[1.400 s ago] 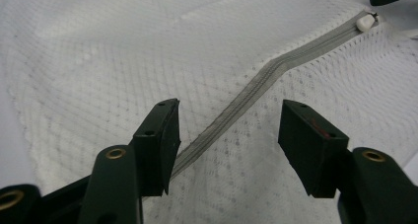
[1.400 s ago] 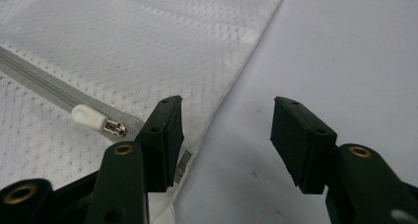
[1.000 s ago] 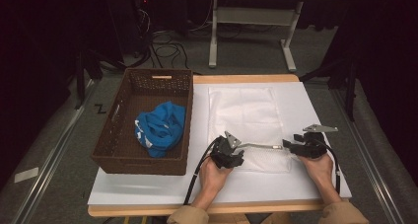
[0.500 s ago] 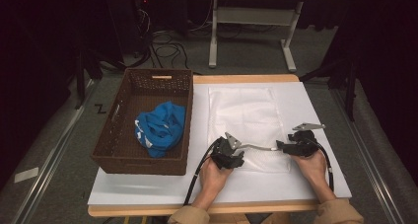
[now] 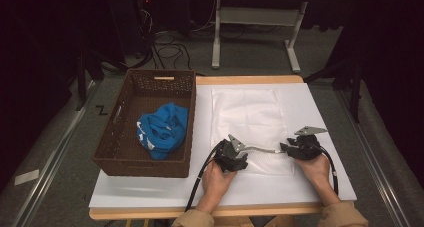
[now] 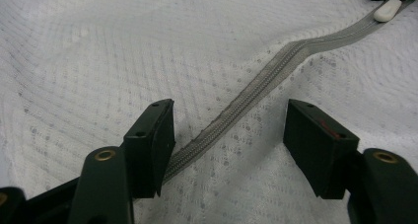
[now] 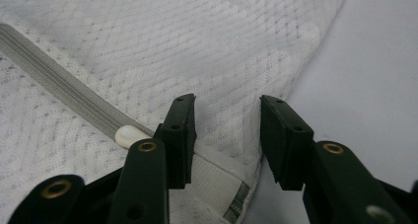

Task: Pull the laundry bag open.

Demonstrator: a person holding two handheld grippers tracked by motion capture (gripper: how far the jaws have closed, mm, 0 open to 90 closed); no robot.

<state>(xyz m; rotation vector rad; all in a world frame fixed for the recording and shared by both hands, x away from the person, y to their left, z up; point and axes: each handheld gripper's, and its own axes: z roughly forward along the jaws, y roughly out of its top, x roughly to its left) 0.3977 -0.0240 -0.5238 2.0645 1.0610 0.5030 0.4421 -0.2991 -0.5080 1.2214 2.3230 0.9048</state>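
A: High view, starting nearest: two forearms come in over the counter (image 5: 150,197) edge, each hand gripping a hand-held gripper. What lies around them?

B: A white mesh zip bag (image 5: 250,117) lies flat mid-counter, with its zipper (image 5: 265,150) running along the near end between the two tools. To the left stands a brown wicker basket (image 5: 125,152) holding a crumpled blue garment (image 5: 162,129). Beyond the counter are table legs and cables on the floor. Nothing blocks the bag.

A: And the left hand-held gripper (image 5: 239,156)?

B: In the left gripper view its jaws stand spread, astride the zipper (image 6: 256,86), which passes close to one pad; I see no pinch. The white pull tab (image 6: 388,9) sits far off at the zipper's other end.

A: The right hand-held gripper (image 5: 290,149)?

B: Its jaws have just been closing and now stand partly apart over the bag's corner (image 7: 222,130), mesh between them, the pads not pressing it. The pull tab (image 7: 129,134) lies just beside one jaw, outside the gap. Bare counter (image 7: 374,61) shows past the bag's edge.
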